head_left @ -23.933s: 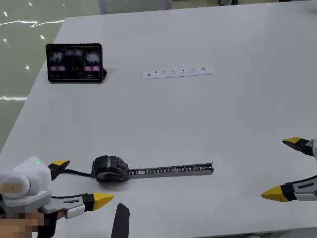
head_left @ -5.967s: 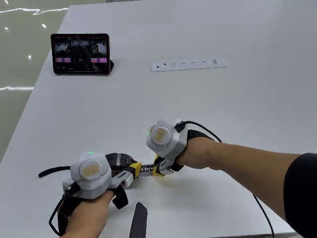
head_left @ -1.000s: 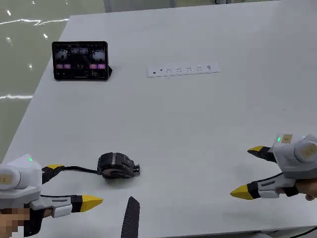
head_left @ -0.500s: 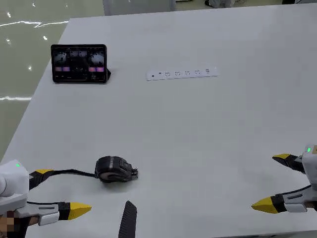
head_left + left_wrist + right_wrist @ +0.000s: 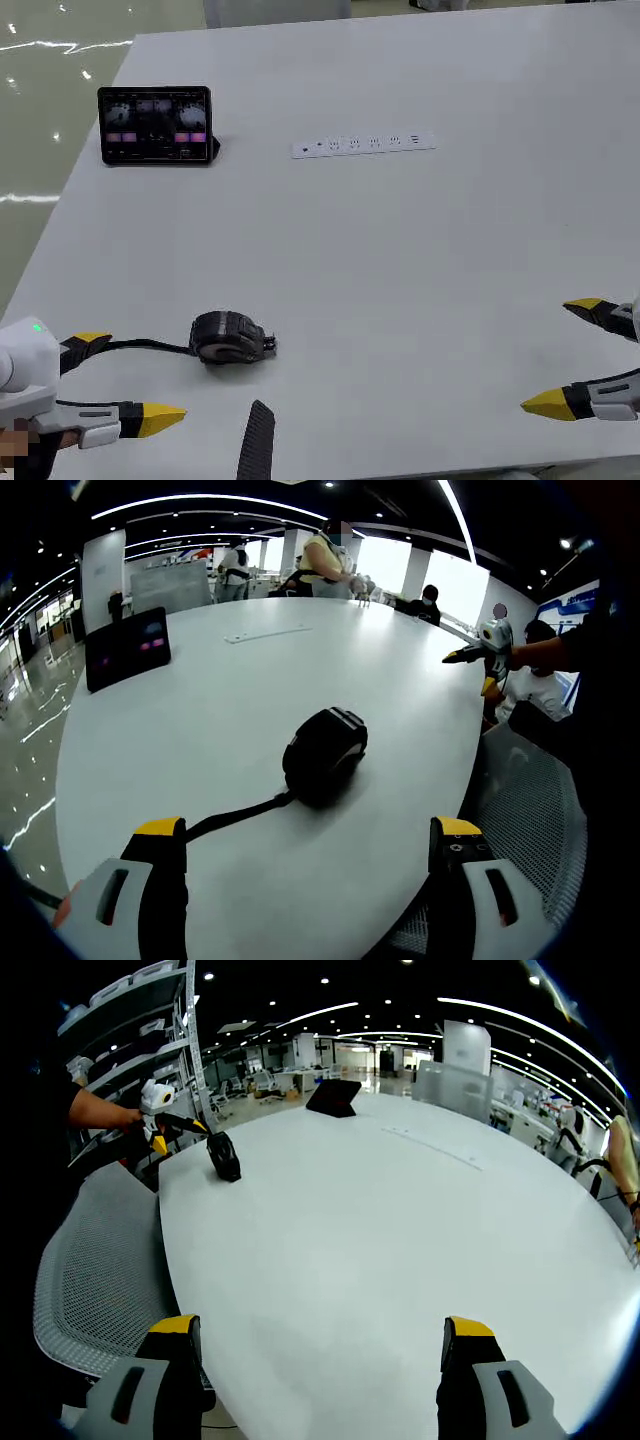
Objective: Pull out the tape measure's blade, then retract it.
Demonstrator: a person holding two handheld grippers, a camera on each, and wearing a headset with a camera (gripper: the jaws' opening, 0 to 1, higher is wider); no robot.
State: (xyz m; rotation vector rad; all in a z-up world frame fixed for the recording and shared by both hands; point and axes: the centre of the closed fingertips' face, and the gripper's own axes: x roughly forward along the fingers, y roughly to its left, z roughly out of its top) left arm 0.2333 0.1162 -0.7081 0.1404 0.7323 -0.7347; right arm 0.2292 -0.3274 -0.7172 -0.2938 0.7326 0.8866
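A black tape measure (image 5: 228,338) lies on the white table (image 5: 400,250) near the front left, its blade wound in and a black strap (image 5: 140,346) trailing left. It sits ahead of my left gripper (image 5: 310,845) as the black tape measure (image 5: 324,754). My left gripper (image 5: 118,381) is open at the table's front left corner, a short way left of the case and apart from it. My right gripper (image 5: 570,355) stands open at the front right edge, holding nothing. From the right gripper view the tape measure (image 5: 222,1155) is far off to the left.
A tablet (image 5: 154,125) stands propped at the back left. A white power strip (image 5: 363,145) lies at the back middle. A black chair back (image 5: 257,442) pokes up at the table's front edge. Mesh chair (image 5: 90,1260) sits beside the table. People stand in the background.
Since 6 s ago both grippers let go of the tape measure and drew apart, blade wound in. Over the last second both grippers drew a little further out to the sides.
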